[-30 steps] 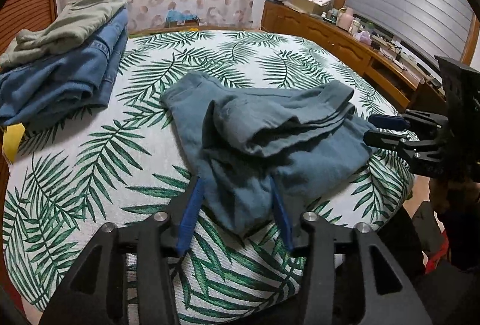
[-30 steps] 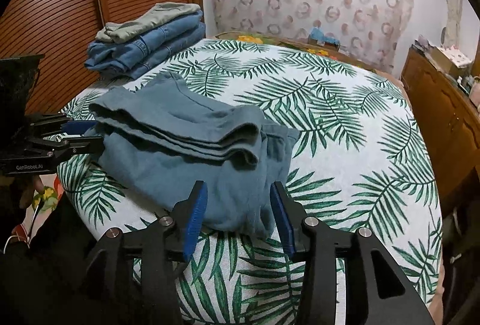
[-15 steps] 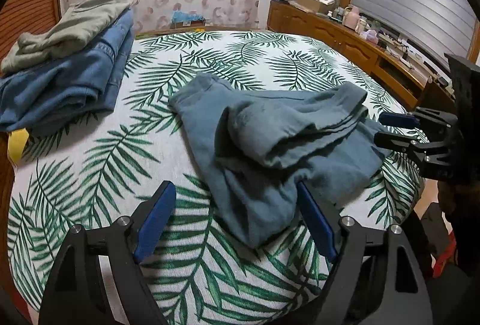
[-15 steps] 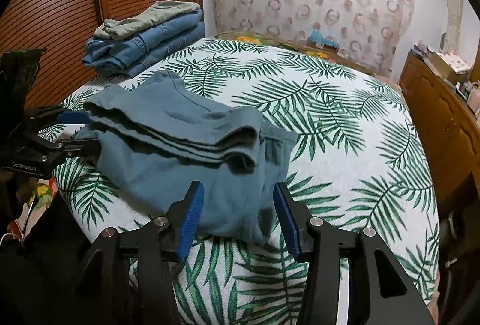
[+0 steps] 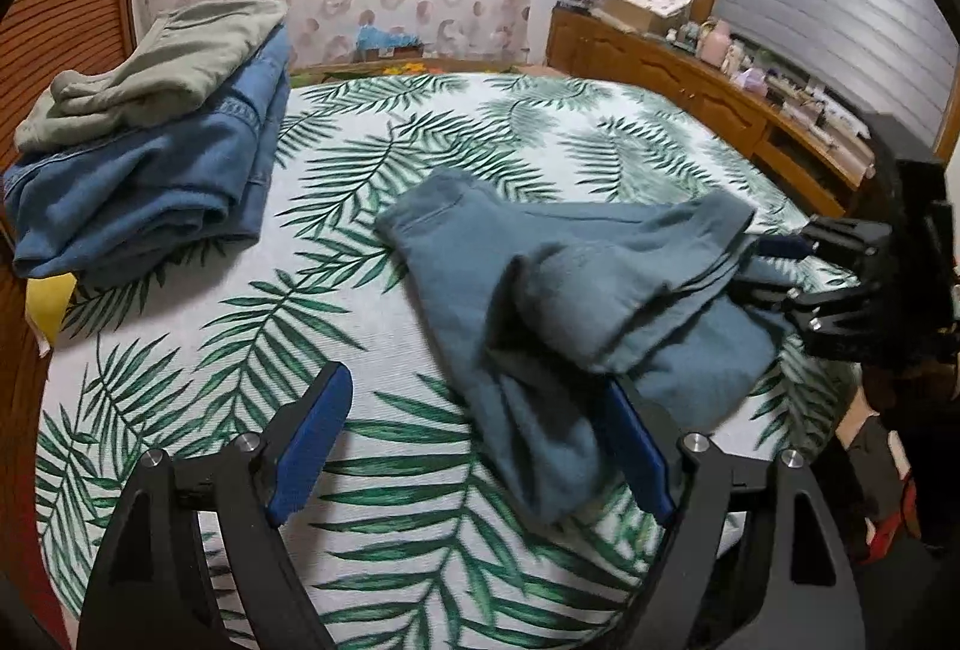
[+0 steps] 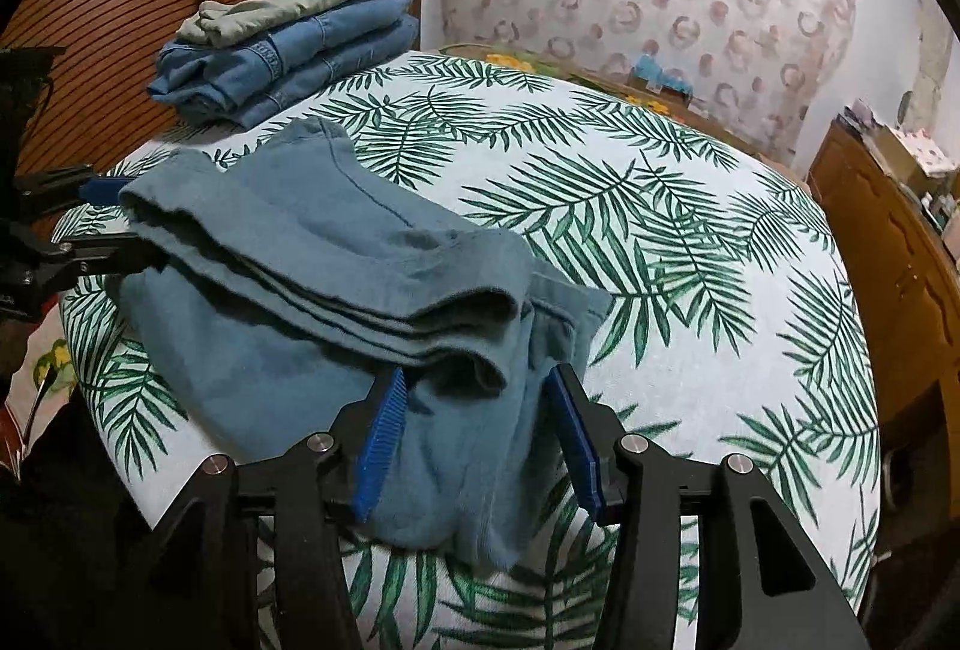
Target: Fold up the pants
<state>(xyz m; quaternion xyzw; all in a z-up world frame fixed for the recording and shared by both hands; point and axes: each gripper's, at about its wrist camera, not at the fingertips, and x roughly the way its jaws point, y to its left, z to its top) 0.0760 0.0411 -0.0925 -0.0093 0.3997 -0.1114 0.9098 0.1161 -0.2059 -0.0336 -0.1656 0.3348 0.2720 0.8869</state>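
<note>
Leaf-print bed (image 5: 420,182) carries teal pants (image 5: 540,290), partly folded near its edge. Both hand-held grippers, left (image 5: 474,446) and right (image 6: 474,440), gape empty. Soft, limp cloth; judged best pinched at hems.

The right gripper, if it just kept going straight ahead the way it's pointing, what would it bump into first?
Most likely the grey-blue pants. The right gripper is open, and the hanging edge of the pants lies right between its fingers, on the leaf-print bed cover. Depth is hard to judge, but nothing else sits nearer.
</note>
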